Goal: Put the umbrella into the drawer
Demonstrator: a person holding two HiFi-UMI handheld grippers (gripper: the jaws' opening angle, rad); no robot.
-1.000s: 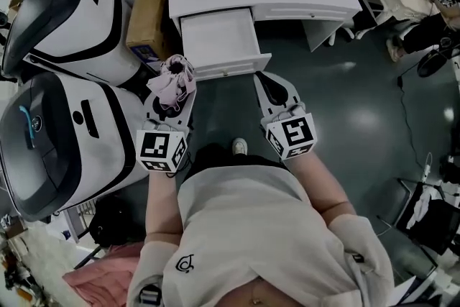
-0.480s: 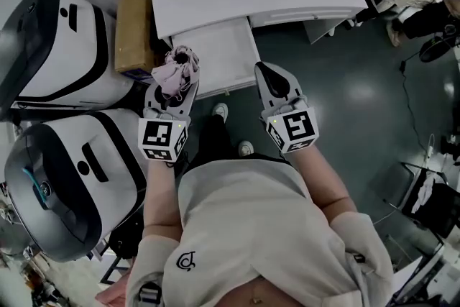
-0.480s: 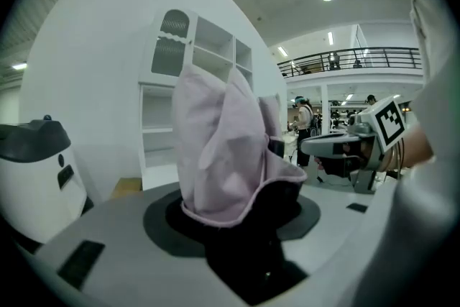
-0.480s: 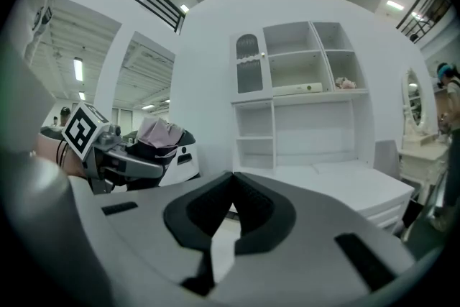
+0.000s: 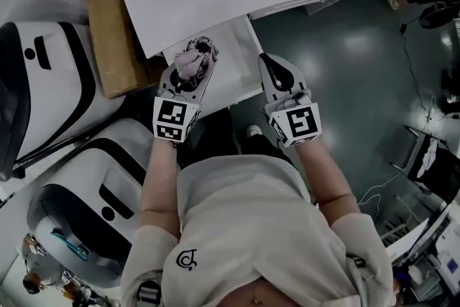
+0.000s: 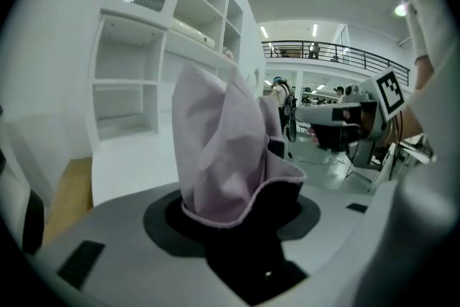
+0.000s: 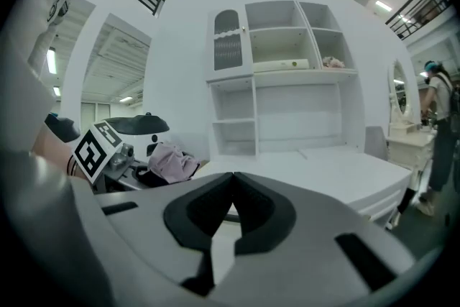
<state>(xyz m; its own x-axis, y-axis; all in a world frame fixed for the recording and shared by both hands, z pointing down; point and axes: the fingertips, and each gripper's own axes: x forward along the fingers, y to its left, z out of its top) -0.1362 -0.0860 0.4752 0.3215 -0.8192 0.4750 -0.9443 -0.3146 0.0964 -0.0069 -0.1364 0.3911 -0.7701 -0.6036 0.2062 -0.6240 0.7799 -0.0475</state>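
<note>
Gripping the folded pink umbrella (image 5: 195,58), the left gripper (image 5: 188,77) holds it over the open drawer's (image 5: 233,61) near-left corner, its length sticking out past the jaws. The cavity lies just right and far. The right gripper (image 5: 276,70), clenched on nothing, hangs by the drawer's right edge.

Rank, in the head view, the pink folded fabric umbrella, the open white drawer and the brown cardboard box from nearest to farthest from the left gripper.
1. Pink folded fabric umbrella: clamped by the left gripper, between its jaws.
2. Open white drawer: just ahead, beneath the umbrella.
3. Brown cardboard box: farther off, on the left side.
</note>
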